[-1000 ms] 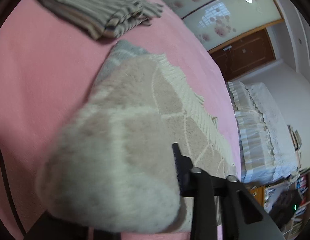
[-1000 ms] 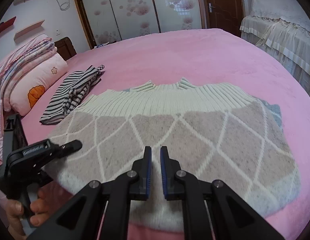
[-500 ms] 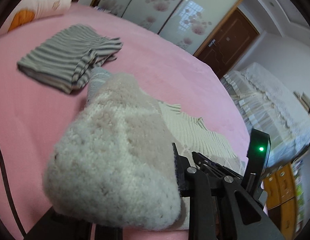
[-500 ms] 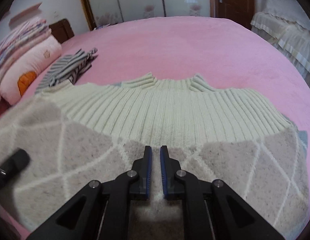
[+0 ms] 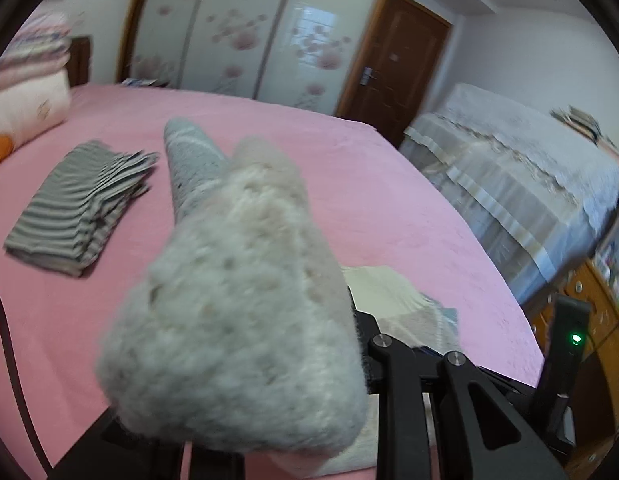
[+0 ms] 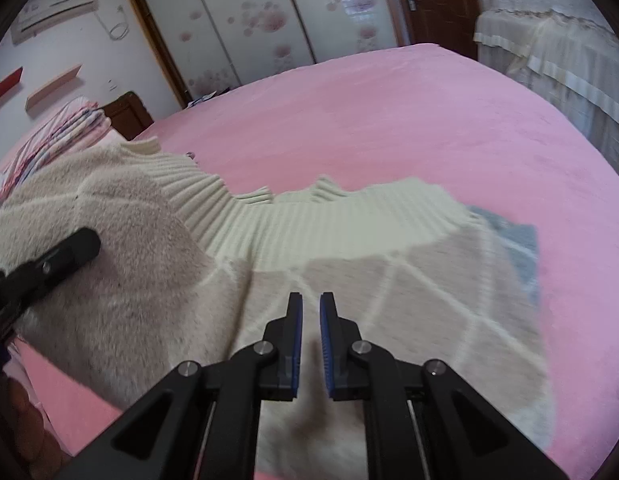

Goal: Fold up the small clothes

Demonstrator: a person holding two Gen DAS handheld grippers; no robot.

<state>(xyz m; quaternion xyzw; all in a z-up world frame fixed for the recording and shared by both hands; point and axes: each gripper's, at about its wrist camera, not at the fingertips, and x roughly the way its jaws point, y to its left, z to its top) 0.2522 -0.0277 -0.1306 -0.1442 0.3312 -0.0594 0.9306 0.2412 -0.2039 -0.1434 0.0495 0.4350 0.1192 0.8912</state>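
Note:
A small beige sweater (image 6: 349,264) with a white diamond pattern and a cream ribbed edge lies on the pink bed. My left gripper (image 5: 349,344) is shut on the sweater's left part (image 5: 237,320) and holds it lifted off the bed; one of its fingers also shows in the right wrist view (image 6: 69,248). My right gripper (image 6: 311,320) hovers low over the sweater's middle, its jaws nearly closed with a narrow gap and nothing between them.
A folded grey striped garment (image 5: 77,208) lies on the pink bed (image 6: 389,112) to the left. Pillows and folded bedding (image 5: 25,96) sit at the head. A second bed with a lace cover (image 5: 529,168) stands to the right.
My left gripper has lifted the sweater's left side and carried it up and toward the right. My right gripper has moved forward over the sweater's middle.

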